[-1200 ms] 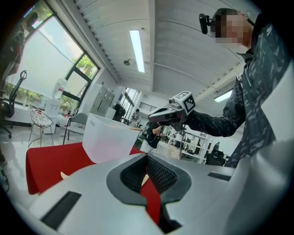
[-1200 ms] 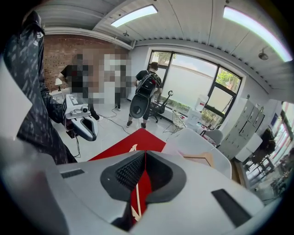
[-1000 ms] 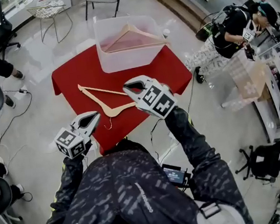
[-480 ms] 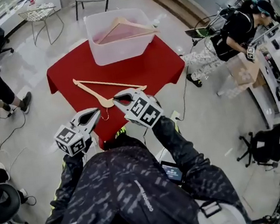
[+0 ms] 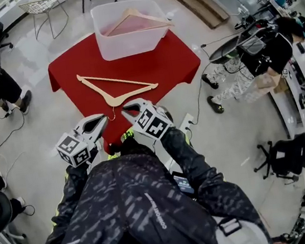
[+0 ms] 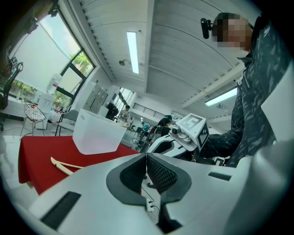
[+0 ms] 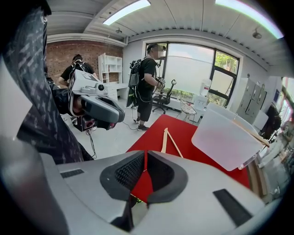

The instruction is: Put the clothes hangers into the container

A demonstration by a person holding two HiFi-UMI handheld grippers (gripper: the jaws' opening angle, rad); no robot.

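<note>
Jaws pressed together on both sides, nothing pinched. The right gripper (image 5: 124, 107) hovers at the near edge of the red table (image 5: 172, 59), close to the middle of the loose hanger (image 5: 115, 90) lying flat there. The left gripper (image 5: 102, 119) sits just to its left. At the far edge, the container (image 5: 124, 43) has a second hanger (image 5: 139, 20) propped inside.

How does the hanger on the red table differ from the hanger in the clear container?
The table hanger lies flat in the open on the red table, peak toward the person. The container hanger sits tilted inside the container, peak pointing away. Both are pale wooden triangles.
</note>
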